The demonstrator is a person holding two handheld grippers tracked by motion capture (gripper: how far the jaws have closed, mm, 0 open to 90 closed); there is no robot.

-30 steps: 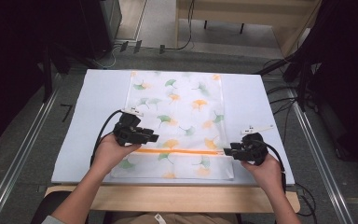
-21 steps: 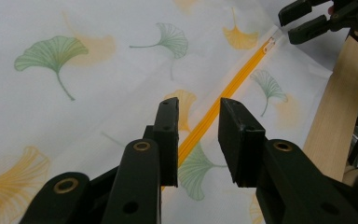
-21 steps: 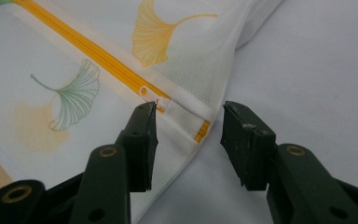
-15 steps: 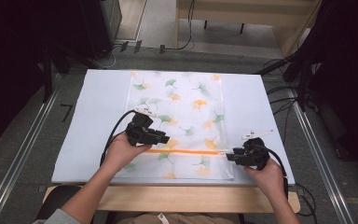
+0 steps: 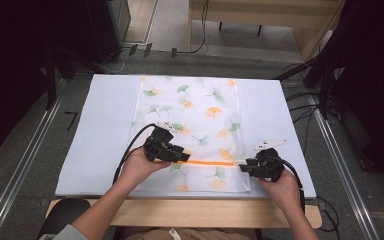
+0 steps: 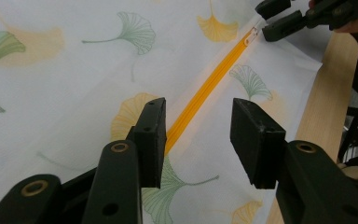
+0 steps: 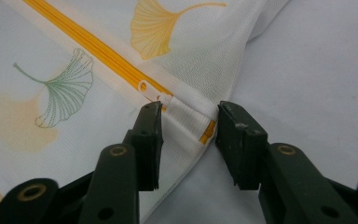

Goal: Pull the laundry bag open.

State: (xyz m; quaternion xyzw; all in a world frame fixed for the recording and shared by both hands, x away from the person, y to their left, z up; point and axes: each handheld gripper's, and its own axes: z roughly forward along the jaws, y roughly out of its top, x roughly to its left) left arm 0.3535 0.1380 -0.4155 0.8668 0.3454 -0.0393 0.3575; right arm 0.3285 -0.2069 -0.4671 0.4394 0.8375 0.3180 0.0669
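Zipping underway: right gripper (image 7: 186,116) closing around the zipper pull (image 7: 145,87), not yet pinching; left gripper (image 6: 198,135), just spread, straddles the orange zipper (image 6: 205,88); next, pin the fabric bag (image 5: 200,115)

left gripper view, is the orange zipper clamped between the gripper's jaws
No, the left gripper stands open, with the orange zipper running on the fabric between its jaws, untouched.

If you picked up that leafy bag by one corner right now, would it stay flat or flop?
It would probably flop: the fabric bag looks thin and lies flat, creased at its edge. It is likely light. The orange zipper may stay a bit stiffer than the cloth.
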